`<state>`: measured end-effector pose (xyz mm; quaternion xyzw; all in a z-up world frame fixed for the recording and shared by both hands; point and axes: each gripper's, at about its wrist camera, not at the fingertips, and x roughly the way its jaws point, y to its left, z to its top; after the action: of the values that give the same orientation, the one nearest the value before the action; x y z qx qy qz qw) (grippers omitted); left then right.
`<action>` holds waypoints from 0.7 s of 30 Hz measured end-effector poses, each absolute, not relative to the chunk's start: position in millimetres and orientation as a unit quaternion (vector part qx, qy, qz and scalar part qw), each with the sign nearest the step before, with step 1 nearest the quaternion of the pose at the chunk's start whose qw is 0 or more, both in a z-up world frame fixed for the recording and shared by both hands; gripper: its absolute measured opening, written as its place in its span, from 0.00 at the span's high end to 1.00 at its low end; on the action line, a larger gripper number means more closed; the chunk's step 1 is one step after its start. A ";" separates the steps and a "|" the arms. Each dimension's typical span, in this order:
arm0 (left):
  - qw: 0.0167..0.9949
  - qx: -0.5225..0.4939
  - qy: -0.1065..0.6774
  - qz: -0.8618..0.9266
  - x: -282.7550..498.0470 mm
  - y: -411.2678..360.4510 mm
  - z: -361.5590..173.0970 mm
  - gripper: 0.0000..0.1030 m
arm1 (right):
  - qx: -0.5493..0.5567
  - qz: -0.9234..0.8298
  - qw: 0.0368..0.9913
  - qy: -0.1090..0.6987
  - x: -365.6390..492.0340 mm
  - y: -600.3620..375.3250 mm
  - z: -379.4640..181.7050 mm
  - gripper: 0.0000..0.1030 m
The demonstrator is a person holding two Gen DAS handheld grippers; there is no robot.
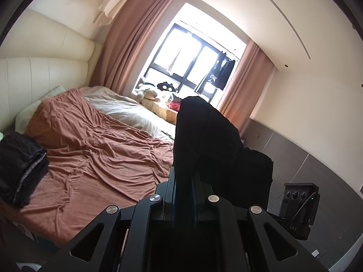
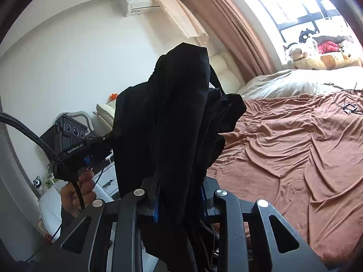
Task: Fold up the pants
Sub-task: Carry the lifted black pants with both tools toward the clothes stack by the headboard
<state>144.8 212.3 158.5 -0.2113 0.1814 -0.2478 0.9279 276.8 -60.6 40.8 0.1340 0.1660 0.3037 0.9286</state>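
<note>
Rust-brown rumpled bedspread (image 1: 95, 140), curtained window (image 1: 192, 52)

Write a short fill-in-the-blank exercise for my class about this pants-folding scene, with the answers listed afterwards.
1. Both grippers are shut on a pair of pants whose colour is ____.
2. The bed is covered by a wrinkled blanket of ____ colour.
3. Plush toys sit below the ____.
4. On the wall in the right wrist view hangs a white air ____.

Answers: black; reddish-brown; window; conditioner

Black pants (image 1: 204, 136) in left hand-held gripper (image 1: 184, 181)
</note>
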 end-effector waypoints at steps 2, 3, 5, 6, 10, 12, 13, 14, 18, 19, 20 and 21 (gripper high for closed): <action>0.931 -0.211 0.178 -0.238 145.2 229.1 159.8 0.90 | 0.129 0.310 0.927 0.165 292.3 -50.2 39.2 0.77; 0.933 -0.209 0.176 -0.233 144.6 237.4 160.8 0.90 | 0.128 0.315 0.926 0.165 300.2 -45.0 38.4 0.77; 0.937 -0.211 0.170 -0.223 143.7 256.8 162.0 0.90 | 0.125 0.323 0.923 0.166 313.4 -34.5 36.2 0.77; 0.938 -0.212 0.168 -0.218 143.0 266.3 162.9 0.90 | 0.124 0.328 0.922 0.167 321.7 -28.0 36.0 0.77; 0.944 -0.216 0.163 -0.191 145.8 304.4 166.5 0.90 | 0.120 0.353 0.913 0.167 356.6 -0.1 34.9 0.77; 0.948 -0.212 0.161 -0.171 148.0 323.4 168.6 0.90 | 0.116 0.363 0.910 0.166 375.3 15.9 33.8 0.77; 0.951 -0.211 0.159 -0.163 149.7 332.7 169.7 0.90 | 0.112 0.366 0.909 0.167 386.9 25.3 33.8 0.78; 0.952 -0.210 0.158 -0.154 151.8 342.6 170.2 0.90 | 0.109 0.369 0.908 0.167 395.4 32.7 32.6 0.78; 0.957 -0.213 0.152 -0.122 161.2 382.3 171.0 0.90 | 0.101 0.387 0.901 0.169 431.4 75.0 29.0 0.77; 0.959 -0.213 0.151 -0.114 164.1 390.4 170.5 0.90 | 0.100 0.391 0.899 0.169 440.9 83.3 28.4 0.77; 0.959 -0.213 0.150 -0.107 168.2 399.5 169.8 0.90 | 0.100 0.396 0.897 0.170 451.8 91.3 26.6 0.78; 0.960 -0.214 0.150 -0.101 172.4 407.5 168.4 0.90 | 0.100 0.399 0.895 0.171 460.7 97.8 24.4 0.78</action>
<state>172.4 407.5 168.4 -0.2139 0.1504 -0.1010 0.9599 460.7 97.8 24.4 0.0999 0.1710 0.3992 0.8952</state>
